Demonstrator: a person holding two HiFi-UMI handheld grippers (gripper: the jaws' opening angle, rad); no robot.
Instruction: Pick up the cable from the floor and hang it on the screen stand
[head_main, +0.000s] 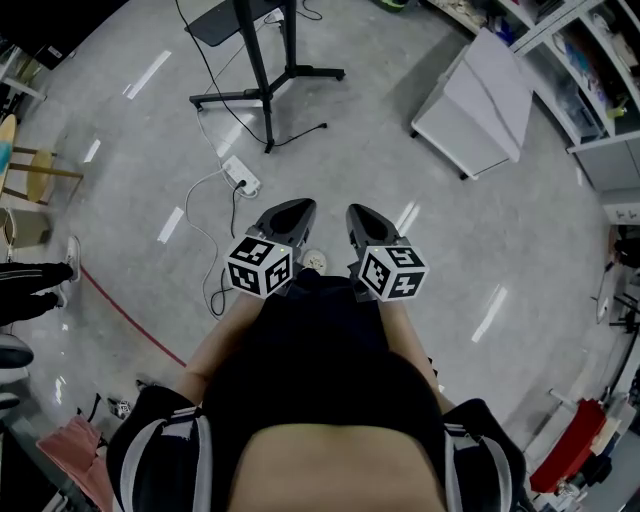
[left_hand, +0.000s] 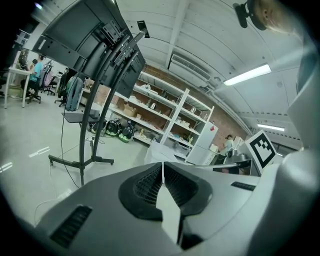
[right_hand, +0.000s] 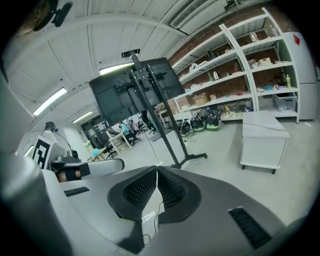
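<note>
A person is holding the left gripper (head_main: 294, 209) and right gripper (head_main: 361, 214) side by side above the grey floor (head_main: 400, 180), both claws clenched on nothing; the white cable (head_main: 206, 243) is lying looped on the floor beside the left gripper, trailing from a power strip (head_main: 241, 178) near the screen stand (head_main: 266, 96).

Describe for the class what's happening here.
A person stands holding two grippers. The left gripper and right gripper are both shut and empty, pointing toward the screen stand. The white cable lies on the floor ahead, beside a power strip, not yet picked up.
</note>
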